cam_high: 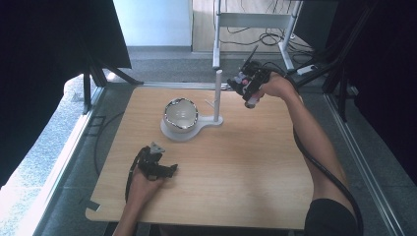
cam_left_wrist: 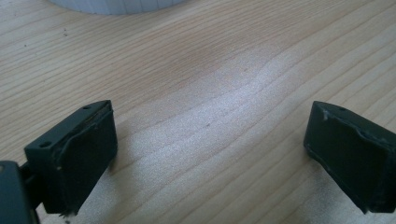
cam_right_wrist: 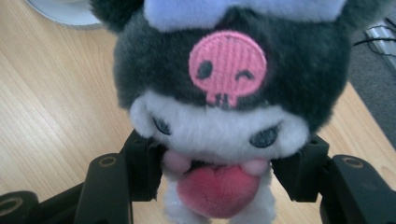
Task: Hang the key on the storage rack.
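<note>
Desk [cam_high: 236,162]: light wood top, carries everything below. Both forearms come in over its near edge.

White stand [cam_high: 189,129]: round base with an upright post [cam_high: 218,96] rising from a smaller foot at one side. It sits ahead of the left tool and beside and below the right tool, toward the desk's middle.

Bowl [cam_high: 180,113]: white, dark patterned rim, resting on the stand's round base, close beside the post, upright, opening up.

Right tool [cam_high: 250,84]: held up off the desk, just beyond the post's top, far side of the desk. In the right gripper view its two black jaws stand clenched on a plush toy [cam_right_wrist: 224,107], one jaw pressing in at each side of the toy's lower body. Toy: dark grey head with a pink skull patch on the forehead, white face, pink heart at the chest between the jaws. The toy's head rises above the jaw tips and leans away from the camera; the desk lies below it, with the stand's pale edge [cam_right_wrist: 60,11] at the upper left corner beyond the toy.

Left tool [cam_high: 160,167]: low at the near side of the desk, well apart from the right tool, with the stand between them. In the left gripper view the jaws stand wide apart, released, bare wood between them. Stand's white rim [cam_left_wrist: 116,5] shows ahead of the jaws.
</note>
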`<action>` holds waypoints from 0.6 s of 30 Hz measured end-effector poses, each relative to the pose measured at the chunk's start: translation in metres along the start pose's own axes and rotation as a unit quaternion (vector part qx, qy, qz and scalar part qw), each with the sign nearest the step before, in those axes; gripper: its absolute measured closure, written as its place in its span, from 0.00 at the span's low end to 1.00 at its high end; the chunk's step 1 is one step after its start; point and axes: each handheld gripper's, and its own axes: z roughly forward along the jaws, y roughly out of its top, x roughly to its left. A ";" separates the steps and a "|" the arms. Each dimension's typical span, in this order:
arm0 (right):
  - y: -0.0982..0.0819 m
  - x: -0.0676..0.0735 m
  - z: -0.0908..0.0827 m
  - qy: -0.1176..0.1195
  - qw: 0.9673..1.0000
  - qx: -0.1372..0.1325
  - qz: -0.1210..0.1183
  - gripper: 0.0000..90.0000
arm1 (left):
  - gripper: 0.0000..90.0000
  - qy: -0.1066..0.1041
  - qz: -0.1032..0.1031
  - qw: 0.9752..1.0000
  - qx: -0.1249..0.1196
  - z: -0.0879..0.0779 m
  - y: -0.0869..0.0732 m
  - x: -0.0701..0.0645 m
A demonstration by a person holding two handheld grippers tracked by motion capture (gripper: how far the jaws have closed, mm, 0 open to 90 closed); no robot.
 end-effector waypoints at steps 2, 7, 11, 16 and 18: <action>-0.002 0.000 0.006 0.002 1.000 0.006 0.002 0.45 | 0.03 -0.001 0.000 1.000 0.001 0.000 0.000 0.000; -0.007 -0.001 0.016 0.004 1.000 0.015 0.003 0.45 | 0.03 -0.001 0.000 1.000 0.000 0.000 0.000 0.000; -0.009 -0.001 0.020 0.009 1.000 0.016 0.002 0.45 | 0.03 -0.001 0.000 1.000 0.000 0.000 0.000 0.000; -0.009 0.003 0.026 0.014 1.000 0.020 -0.006 0.47 | 0.03 0.000 -0.001 1.000 -0.002 0.000 0.000 0.000; -0.009 0.004 0.027 0.013 1.000 0.020 -0.007 0.47 | 0.03 0.000 0.000 1.000 -0.002 0.000 0.000 0.000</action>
